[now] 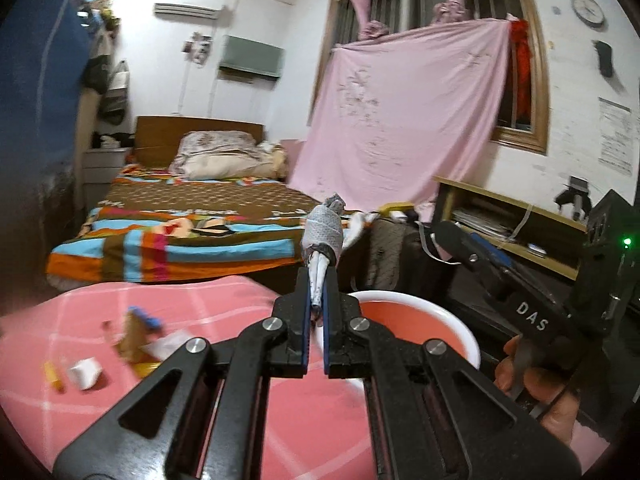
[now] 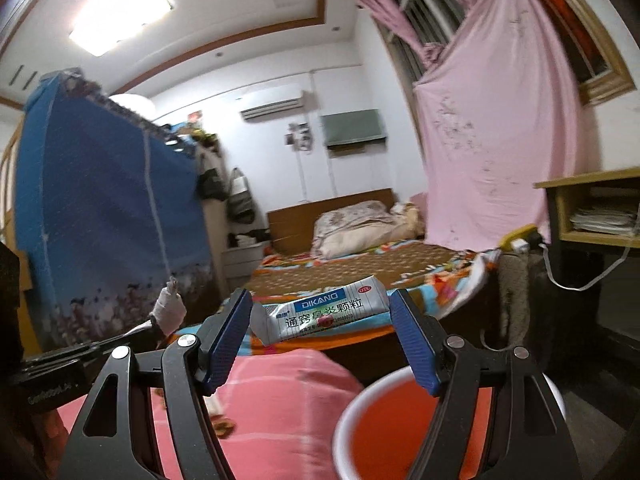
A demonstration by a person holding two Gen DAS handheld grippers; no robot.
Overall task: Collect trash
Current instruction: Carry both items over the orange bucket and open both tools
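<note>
The left tongs (image 1: 318,312) are clamped tight on a twisted grey-white wrapper (image 1: 323,236), which sticks up and fwd from between the blue pads, above the far edge of the tabletop (image 1: 248,400) w/ its pink checked cloth. Just right of these tongs, below the wrapper, stands a white bin (image 1: 460,328) w/ orange-red inside, right beside the tabletop edge.

The right tongs (image 2: 320,334) hold a flat sachet (image 2: 324,314), white w/ blue "DIKANG" label and Chinese print. It spans between the two blue pads, end to end, tilted a bit, right end higher. Jaws stand fairly wide, but closed on the sachet's ends. It hangs in the air over the far end of the tabletop, and the bin is near and to the right, below the right finger.

On the left part of the tabletop more trash is lying: a white crumpled piece (image 1: 85,372), a yellow bit (image 1: 54,376), a brown torn packet (image 1: 134,340) w/ smth blue on top. All blurred, so details unclear.

A hand (image 1: 536,392) shows at the right, gripping the handle of the other tool. Far behind is a bed (image 1: 180,220) w/ striped cover, and a pink sheet (image 1: 404,120) hangs over the window.
</note>
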